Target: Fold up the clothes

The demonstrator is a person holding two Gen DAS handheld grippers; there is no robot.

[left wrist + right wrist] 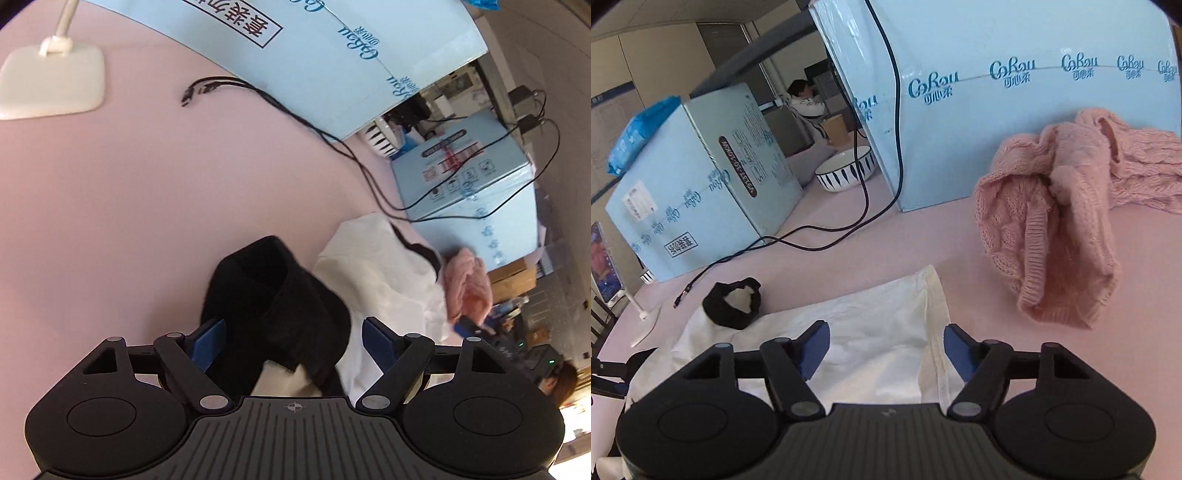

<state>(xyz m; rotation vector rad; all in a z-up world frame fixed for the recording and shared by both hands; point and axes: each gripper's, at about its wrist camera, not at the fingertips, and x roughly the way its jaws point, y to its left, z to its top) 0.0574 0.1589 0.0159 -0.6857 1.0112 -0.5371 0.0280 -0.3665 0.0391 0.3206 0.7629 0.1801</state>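
Two light-blue cartons (1015, 96) wall the far side of the pink table (110, 206); the bigger one runs along the back edge, the smaller one (698, 184) stands left of it in my right-wrist view, with a gap between them holding a patterned bowl (846, 168). Broad bare pink surface lies left of the garments in my left-wrist view, up to the white lamp base (51, 85).

White garment (849, 332): spread flat beneath my right gripper (884, 350), its hemmed edge running from the far corner back toward my right finger. Its black cuff (733, 304) lies bunched at the far left. Bare table borders it to the right.

Pink knit sweater (1060, 221): crumpled heap, back part touching the big carton, apart from the white garment.

Black cables (827, 236) trail from between the cartons across the table, ends loose.

Left gripper (293, 343): jaws spread wide, black fabric (273, 306) lying between the fingers, not pinched.

Right gripper: jaws spread wide, nothing grasped.
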